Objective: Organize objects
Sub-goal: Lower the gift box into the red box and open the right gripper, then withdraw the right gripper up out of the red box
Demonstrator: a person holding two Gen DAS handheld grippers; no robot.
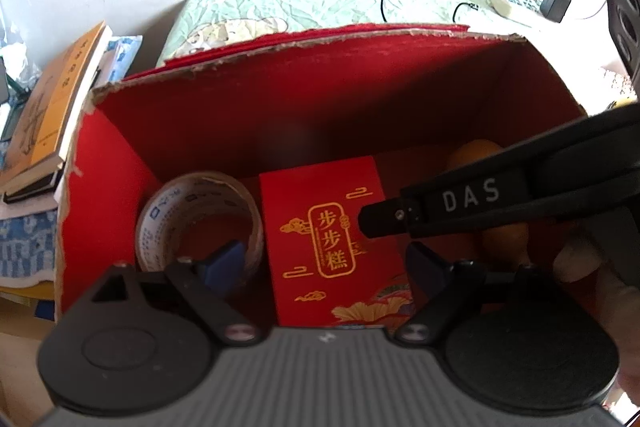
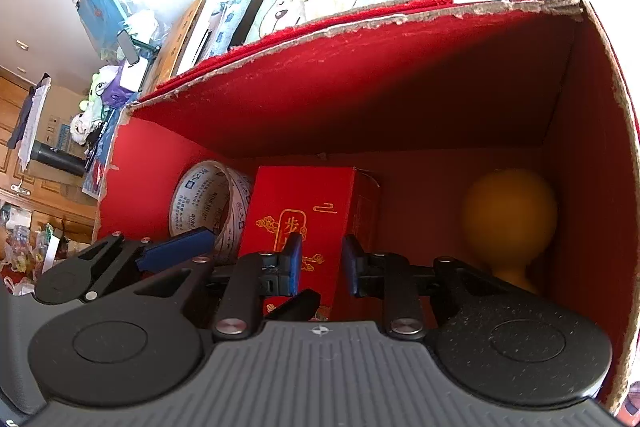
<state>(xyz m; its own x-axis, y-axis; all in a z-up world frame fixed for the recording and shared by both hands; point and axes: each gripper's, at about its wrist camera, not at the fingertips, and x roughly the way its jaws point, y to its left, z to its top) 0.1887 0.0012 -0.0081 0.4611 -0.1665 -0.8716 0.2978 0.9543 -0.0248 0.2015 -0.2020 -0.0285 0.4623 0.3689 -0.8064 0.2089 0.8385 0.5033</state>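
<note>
Both grippers point down into the red box [image 2: 360,99], and I start with my right gripper [image 2: 320,263]: its jaws stand narrow, a small gap between the blue pads [image 2: 294,263], with nothing between them that I can see. The carton [image 2: 304,211] stands behind that gap, apart from the pads as far as I can tell. My left gripper [image 1: 320,259] is spread wide and empty, one finger in front of the tape roll [image 1: 200,223], the other before the carton's right edge. An orange bulb [image 2: 510,215] stands by the right wall. I judge the placing step is ending: three things sit in the box. Next I would lift both grippers straight out without nudging the carton.
</note>
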